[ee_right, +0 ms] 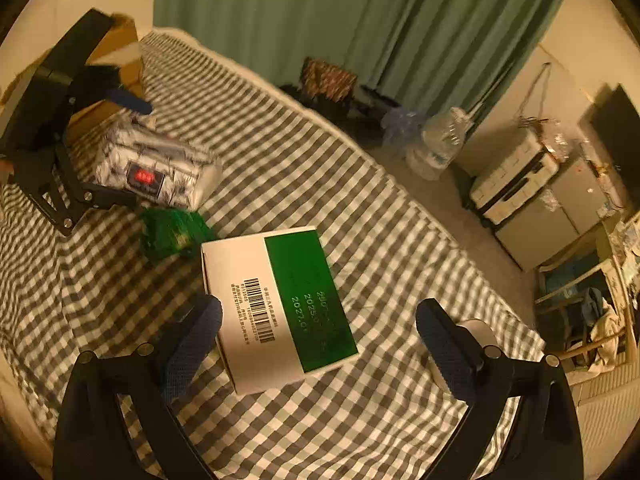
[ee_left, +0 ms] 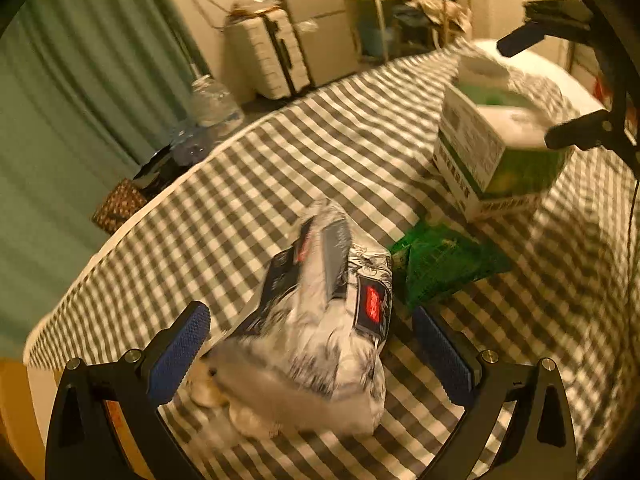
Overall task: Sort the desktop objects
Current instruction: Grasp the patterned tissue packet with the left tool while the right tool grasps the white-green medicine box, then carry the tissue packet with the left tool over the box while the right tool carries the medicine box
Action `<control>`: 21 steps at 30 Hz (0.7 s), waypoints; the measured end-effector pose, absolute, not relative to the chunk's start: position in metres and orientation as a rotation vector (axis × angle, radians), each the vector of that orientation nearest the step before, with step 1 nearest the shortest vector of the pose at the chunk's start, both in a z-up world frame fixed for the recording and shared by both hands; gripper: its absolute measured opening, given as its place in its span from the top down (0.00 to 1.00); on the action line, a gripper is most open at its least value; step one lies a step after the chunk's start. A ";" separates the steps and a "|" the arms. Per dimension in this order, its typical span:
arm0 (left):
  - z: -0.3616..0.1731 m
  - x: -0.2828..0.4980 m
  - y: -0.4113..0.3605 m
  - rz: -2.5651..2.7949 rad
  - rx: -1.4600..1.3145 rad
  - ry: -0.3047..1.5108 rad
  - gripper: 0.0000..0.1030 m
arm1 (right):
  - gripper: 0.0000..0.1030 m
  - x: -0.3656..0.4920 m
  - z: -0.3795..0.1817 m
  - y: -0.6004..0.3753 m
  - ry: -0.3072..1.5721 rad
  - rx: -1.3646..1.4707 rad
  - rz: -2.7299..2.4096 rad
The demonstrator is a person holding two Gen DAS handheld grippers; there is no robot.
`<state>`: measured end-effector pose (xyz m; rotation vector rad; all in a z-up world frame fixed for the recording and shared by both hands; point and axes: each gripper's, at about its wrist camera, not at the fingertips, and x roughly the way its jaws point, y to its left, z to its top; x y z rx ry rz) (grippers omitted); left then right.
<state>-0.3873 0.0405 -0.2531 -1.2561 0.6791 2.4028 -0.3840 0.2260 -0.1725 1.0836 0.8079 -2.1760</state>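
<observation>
**Each package framed by its own spread gripper**

The white patterned packet (ee_left: 316, 320) is seen lying directly between the blue pads of the left gripper (ee_left: 312, 344), its long axis running away from the camera, roughly along the fingers. The jaws are spread wide; a gap is visible on both sides of the packet, so nothing is pinched yet. A closing move is judged to meet the packet across its narrow width.

The green-and-white box (ee_right: 280, 304) is framed likewise by the right gripper (ee_right: 320, 340), whose fingers are also parted and apart from the box walls. The box's long axis is tilted slightly against the finger line. Each package is clearly nearer to its own tool than to the other.

A green sachet (ee_left: 444, 264) lies flat between packet and box, just beside the packet. A white round object (ee_right: 478, 334) is partly hidden behind the right finger.

Everything rests on a soft grey-and-white checked cloth (ee_left: 280, 168), wrinkled in places. A cardboard box (ee_right: 116, 56) stands at the far edge. Beyond, a green curtain (ee_right: 360, 20), a water jug (ee_right: 436, 148) on the floor and a white suitcase (ee_left: 268, 56) are visible. Both views are blurred.
</observation>
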 end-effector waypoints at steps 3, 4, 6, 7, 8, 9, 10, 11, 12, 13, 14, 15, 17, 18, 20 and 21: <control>-0.266 -0.392 0.047 2.355 -1.305 0.689 0.00 | 0.05 -0.394 -0.186 0.220 0.729 1.170 -2.075; -0.268 -0.392 0.049 2.342 -1.320 0.673 0.00 | 0.05 -0.397 -0.188 0.219 0.680 1.187 -2.061; -0.274 -0.392 0.049 2.323 -1.345 0.646 0.05 | 0.05 -0.401 -0.192 0.218 0.598 1.244 -2.045; -0.277 -0.392 0.049 2.321 -1.357 0.641 0.10 | 0.05 -0.401 -0.194 0.218 0.553 1.283 -2.020; -0.279 -0.391 0.048 2.319 -1.362 0.641 0.20 | 0.05 -0.401 -0.196 0.218 0.521 1.304 -1.999; -0.281 -0.389 0.046 2.321 -1.363 0.644 0.25 | 0.05 -0.398 -0.200 0.216 0.488 1.329 -1.977; -0.282 -0.387 0.046 2.318 -1.371 0.640 0.29 | 0.05 -0.396 -0.201 0.216 0.482 1.335 -1.970; -0.282 -0.386 0.045 2.314 -1.380 0.630 0.30 | 0.05 -0.391 -0.205 0.213 0.513 1.338 -1.977; -0.276 -0.389 0.044 2.315 -1.384 0.617 0.31 | 0.05 -0.387 -0.209 0.212 0.549 1.337 -1.991; -0.274 -0.388 0.042 2.318 -1.379 0.601 0.35 | 0.05 -0.382 -0.215 0.209 0.589 1.334 -2.006; -0.272 -0.388 0.040 2.319 -1.379 0.589 0.41 | 0.05 -0.379 -0.220 0.206 0.629 1.329 -2.022; -0.269 -0.387 0.037 2.329 -1.377 0.573 0.44 | 0.05 -0.376 -0.224 0.205 0.673 1.315 -2.056; -0.263 -0.387 0.034 2.346 -1.381 0.551 0.55 | 0.10 -0.373 -0.233 0.202 0.769 1.294 -2.160; -0.261 -0.385 0.032 2.357 -1.384 0.535 0.57 | 0.10 -0.371 -0.236 0.202 0.779 1.296 -2.190; -0.255 -0.383 0.029 2.379 -1.388 0.509 0.59 | 0.12 -0.364 -0.235 0.202 0.738 1.274 -2.259; -0.252 -0.381 0.028 2.387 -1.389 0.503 0.61 | 0.13 -0.362 -0.233 0.203 0.711 1.285 -2.289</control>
